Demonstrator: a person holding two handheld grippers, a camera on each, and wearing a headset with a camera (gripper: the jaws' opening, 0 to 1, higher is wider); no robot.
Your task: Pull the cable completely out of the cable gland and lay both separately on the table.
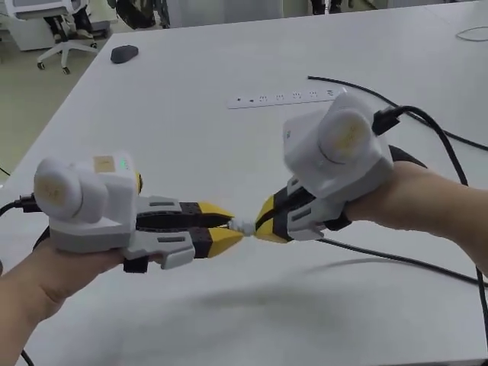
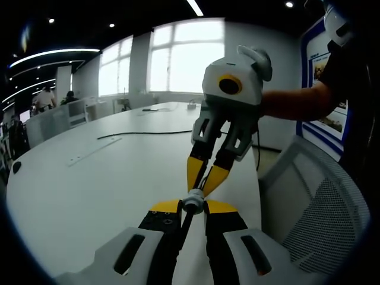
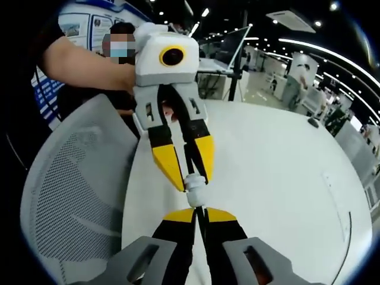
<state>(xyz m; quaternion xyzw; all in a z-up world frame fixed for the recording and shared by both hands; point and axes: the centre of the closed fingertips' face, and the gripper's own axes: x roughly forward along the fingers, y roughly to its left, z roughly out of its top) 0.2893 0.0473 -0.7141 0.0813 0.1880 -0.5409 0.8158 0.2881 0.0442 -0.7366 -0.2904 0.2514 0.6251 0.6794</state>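
- White table (image 1: 191,137) runs from near to far under both my tools in the head view; far off lie a white power strip (image 1: 286,97) and, far left, a dark mouse (image 1: 124,53); loose black leads trail across the right side.
- My left gripper (image 1: 229,229) comes in from the near left and my right gripper (image 1: 263,225) from the right; their yellow tips meet nose to nose above the near middle of the table.
- Between those tips sits the cable gland (image 1: 242,226), a small white piece held up off the table.
- From the left gripper view, my left gripper (image 2: 193,206) has its jaws closed on the cable gland (image 2: 193,202), one yellow tip on each side of it; the right gripper (image 2: 205,175) reaches down from above, tips just beside the gland.
- From the right gripper view, my right gripper (image 3: 200,215) has its jaws drawn nearly together on the thin black cable (image 3: 200,217), which runs out of the cable gland (image 3: 195,185) just beyond my tips; the left gripper (image 3: 189,163) faces me, its fingers either side of the gland.
- A grey mesh chair (image 3: 65,196) stands beside the table's near edge.
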